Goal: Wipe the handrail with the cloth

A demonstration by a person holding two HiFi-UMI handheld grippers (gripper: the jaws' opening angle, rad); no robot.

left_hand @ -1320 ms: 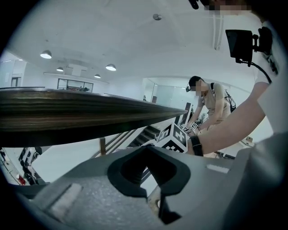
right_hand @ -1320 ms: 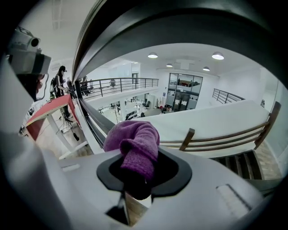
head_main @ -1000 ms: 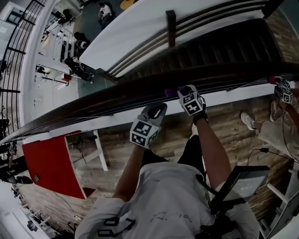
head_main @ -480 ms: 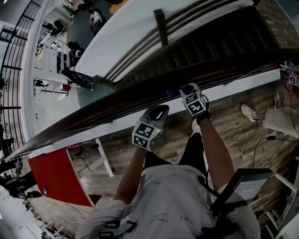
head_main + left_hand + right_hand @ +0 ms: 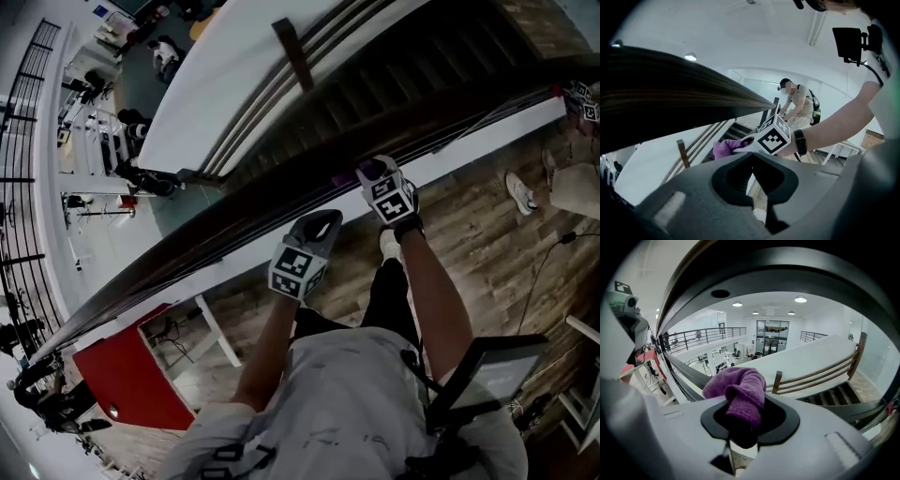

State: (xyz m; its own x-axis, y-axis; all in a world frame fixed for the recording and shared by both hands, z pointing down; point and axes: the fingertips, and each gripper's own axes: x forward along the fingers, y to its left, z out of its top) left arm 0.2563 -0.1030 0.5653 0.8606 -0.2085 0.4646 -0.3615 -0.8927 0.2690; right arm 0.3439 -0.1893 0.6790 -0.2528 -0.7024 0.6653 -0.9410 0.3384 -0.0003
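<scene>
The dark wooden handrail (image 5: 234, 220) runs diagonally from lower left to upper right in the head view. My right gripper (image 5: 367, 172) is pressed against its near side, shut on a purple cloth (image 5: 341, 179). In the right gripper view the cloth (image 5: 740, 392) bulges out of the shut jaws of that gripper (image 5: 740, 418), and the rail (image 5: 787, 284) arches overhead. My left gripper (image 5: 319, 223) hangs just below the rail, to the left of the right one, shut with nothing in it. The left gripper view shows its closed tips (image 5: 752, 154), the rail (image 5: 670, 89) and the cloth (image 5: 724, 149).
Beyond the rail a dark staircase (image 5: 412, 84) drops along a white wall (image 5: 234, 84) with its own wooden railing. Far below is a floor with equipment (image 5: 108, 131). On my side stand a red panel (image 5: 122, 375), a white table (image 5: 202, 314) and another person (image 5: 799, 101).
The head view has swung, so the rail looks steeper. The right gripper stays on the rail with the cloth, slightly higher in the picture. The left gripper has hardly moved.
</scene>
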